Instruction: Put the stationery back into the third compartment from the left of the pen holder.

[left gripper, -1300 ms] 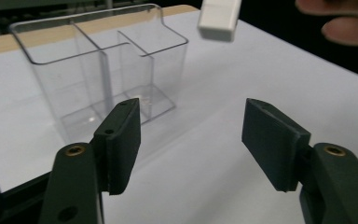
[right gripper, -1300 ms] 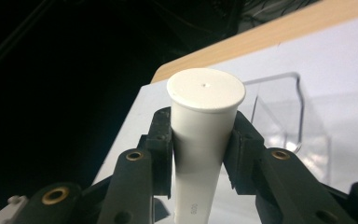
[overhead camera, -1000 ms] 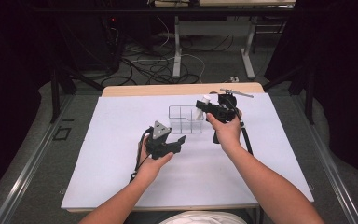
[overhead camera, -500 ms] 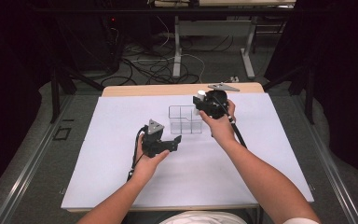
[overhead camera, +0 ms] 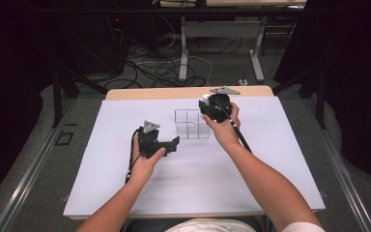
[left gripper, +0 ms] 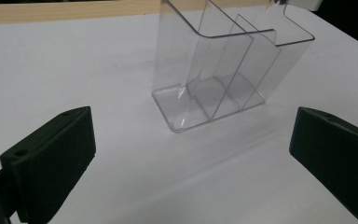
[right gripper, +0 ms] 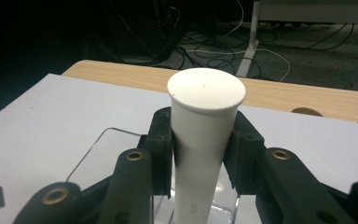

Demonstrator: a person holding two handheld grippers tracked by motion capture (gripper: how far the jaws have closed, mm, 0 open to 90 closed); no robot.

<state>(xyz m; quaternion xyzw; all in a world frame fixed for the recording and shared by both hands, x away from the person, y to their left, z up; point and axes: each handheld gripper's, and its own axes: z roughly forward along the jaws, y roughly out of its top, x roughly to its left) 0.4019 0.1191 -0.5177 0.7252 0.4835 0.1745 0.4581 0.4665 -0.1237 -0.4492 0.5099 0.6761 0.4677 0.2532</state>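
Observation:
A clear plastic organizer with several upright compartments stands on the white sheet near the table's middle. In the left gripper view the organizer is straight ahead of my left gripper. Its jaws have just been opening and stand wide apart with nothing between them. In the high view my left gripper points right at the organizer from a short way off. My right gripper is shut on a white cylindrical tube, held upright over the organizer. In the high view my right gripper hovers at the organizer's far right corner.
The white sheet covers most of the table, leaving a wooden strip bare along the far edge. Beyond the table are desk legs and loose cables on the floor.
My right gripper has carried the white tube left, over the organizer's far right corner. My left gripper has shifted a little left and away from the person.

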